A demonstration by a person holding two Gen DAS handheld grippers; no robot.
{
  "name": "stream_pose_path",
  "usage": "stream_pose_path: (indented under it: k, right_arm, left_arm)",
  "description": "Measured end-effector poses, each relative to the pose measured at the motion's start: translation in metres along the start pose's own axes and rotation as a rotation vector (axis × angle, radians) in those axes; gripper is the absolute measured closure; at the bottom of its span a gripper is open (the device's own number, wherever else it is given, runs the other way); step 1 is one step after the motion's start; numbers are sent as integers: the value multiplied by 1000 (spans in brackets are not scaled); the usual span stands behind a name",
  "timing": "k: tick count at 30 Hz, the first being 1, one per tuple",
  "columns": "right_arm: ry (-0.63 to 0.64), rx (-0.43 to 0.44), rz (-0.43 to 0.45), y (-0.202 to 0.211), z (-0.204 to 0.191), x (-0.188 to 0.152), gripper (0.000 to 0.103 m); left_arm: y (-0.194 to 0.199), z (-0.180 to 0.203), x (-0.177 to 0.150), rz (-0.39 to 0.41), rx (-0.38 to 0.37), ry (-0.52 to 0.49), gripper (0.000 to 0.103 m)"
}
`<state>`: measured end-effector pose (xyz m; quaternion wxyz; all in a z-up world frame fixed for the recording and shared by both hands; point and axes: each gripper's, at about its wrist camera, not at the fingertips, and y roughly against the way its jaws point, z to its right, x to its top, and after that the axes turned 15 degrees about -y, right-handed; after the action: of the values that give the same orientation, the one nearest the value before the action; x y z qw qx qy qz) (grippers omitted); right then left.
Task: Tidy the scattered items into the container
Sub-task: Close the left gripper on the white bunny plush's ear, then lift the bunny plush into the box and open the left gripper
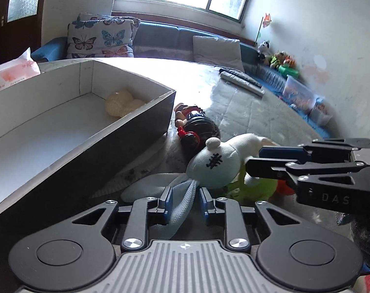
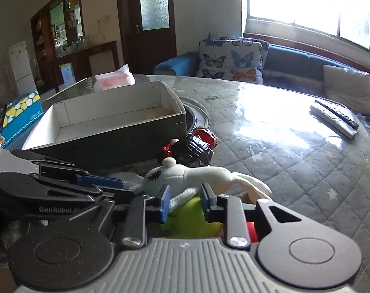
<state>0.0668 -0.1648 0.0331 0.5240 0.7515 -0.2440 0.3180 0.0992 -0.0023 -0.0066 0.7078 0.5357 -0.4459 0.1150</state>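
The white knitted bunny (image 1: 215, 164) lay on the table (image 1: 246, 112) beside the box (image 1: 87, 131); the left claw (image 1: 185, 201) stood parted around its ear, the right claw (image 2: 185, 201) parted around its limb, neither pinching

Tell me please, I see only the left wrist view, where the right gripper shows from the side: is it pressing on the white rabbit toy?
Observer: In the right wrist view the right gripper has its pads apart. A limb of the white rabbit toy lies between them and does not look pinched.
Operator: Does anything stand on the other side of the container that I cannot see?
Observer: Yes. A blue tissue box with yellow and white spots stands close beside the container, on its left in the right wrist view.
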Motion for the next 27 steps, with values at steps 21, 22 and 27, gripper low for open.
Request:
stream_pose_path:
  k: [21,22,27]
  right_arm:
    - [30,-4,24,6,-12,1,96]
    - [38,0,38,10,-14,3,96]
    - [72,30,111,26,-30,20,97]
  left_arm:
    - [18,-18,1,69,-54,121,98]
    - [23,-18,3,87,-54,124,98]
    - [51,-28,18,177,-41,159,98]
